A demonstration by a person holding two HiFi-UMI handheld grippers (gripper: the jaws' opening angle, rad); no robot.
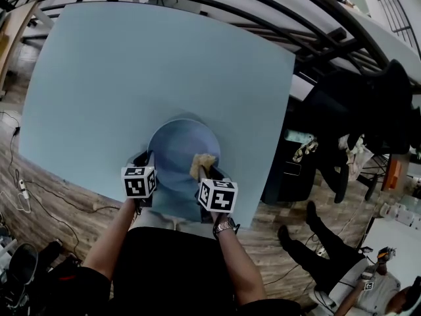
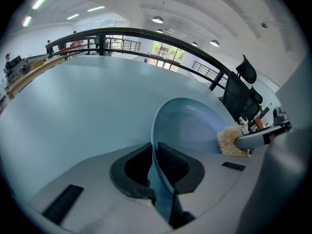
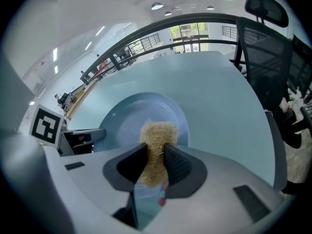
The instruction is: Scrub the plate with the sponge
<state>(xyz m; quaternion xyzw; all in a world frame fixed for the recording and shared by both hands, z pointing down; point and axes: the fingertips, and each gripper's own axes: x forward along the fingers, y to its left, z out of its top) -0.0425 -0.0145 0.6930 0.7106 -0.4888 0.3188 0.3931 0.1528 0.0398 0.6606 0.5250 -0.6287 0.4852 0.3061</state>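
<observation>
A pale blue plate (image 1: 179, 149) sits near the front edge of the light blue table (image 1: 131, 71). My left gripper (image 1: 146, 165) is shut on the plate's left rim (image 2: 154, 145), one jaw on each side of the edge. My right gripper (image 1: 205, 171) is shut on a tan fibrous sponge (image 1: 202, 164), which rests on the right part of the plate's face (image 3: 146, 116). In the right gripper view the sponge (image 3: 157, 139) sticks out past the jaws onto the plate. The left gripper view shows the sponge (image 2: 229, 140) at the plate's (image 2: 190, 126) far right edge.
The table ends just behind my grippers and at the right, with wooden floor (image 1: 59, 209) below. A dark office chair (image 1: 368, 104) and a desk stand to the right. A seated person's legs (image 1: 329, 242) stretch across the floor at lower right. A black railing (image 1: 263, 12) runs behind the table.
</observation>
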